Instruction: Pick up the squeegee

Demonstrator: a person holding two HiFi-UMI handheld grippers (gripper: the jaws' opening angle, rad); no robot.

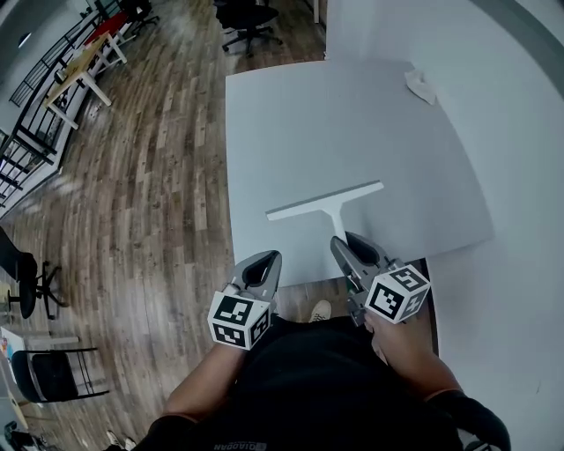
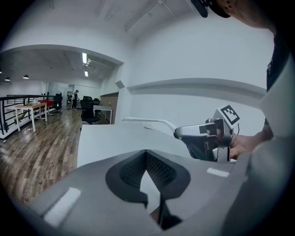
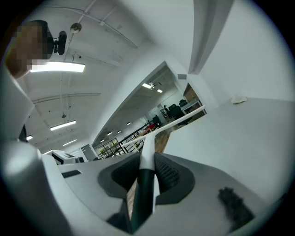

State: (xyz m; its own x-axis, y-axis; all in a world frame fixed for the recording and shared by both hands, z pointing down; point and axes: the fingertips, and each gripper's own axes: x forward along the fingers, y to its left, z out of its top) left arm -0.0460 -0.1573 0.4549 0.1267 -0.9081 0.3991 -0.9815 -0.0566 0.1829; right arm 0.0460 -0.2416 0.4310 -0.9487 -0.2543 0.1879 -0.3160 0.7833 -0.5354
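Note:
The squeegee (image 1: 324, 201) has a long white blade and a white stem that runs into a dark handle. My right gripper (image 1: 345, 244) is shut on that handle, just over the near edge of the white table (image 1: 352, 114). In the right gripper view the handle (image 3: 147, 152) sits between the pads, with the blade crossing ahead. The left gripper view shows the blade (image 2: 147, 120) held a little above the tabletop by the right gripper (image 2: 184, 133). My left gripper (image 1: 264, 262) hovers off the table's near left corner, jaws together and holding nothing (image 2: 146, 154).
A crumpled white cloth (image 1: 420, 85) lies at the table's far right corner. A white wall runs along the right side. Wooden floor (image 1: 150, 176) lies to the left, with an office chair (image 1: 251, 22) beyond the table and desks (image 1: 84, 62) at far left.

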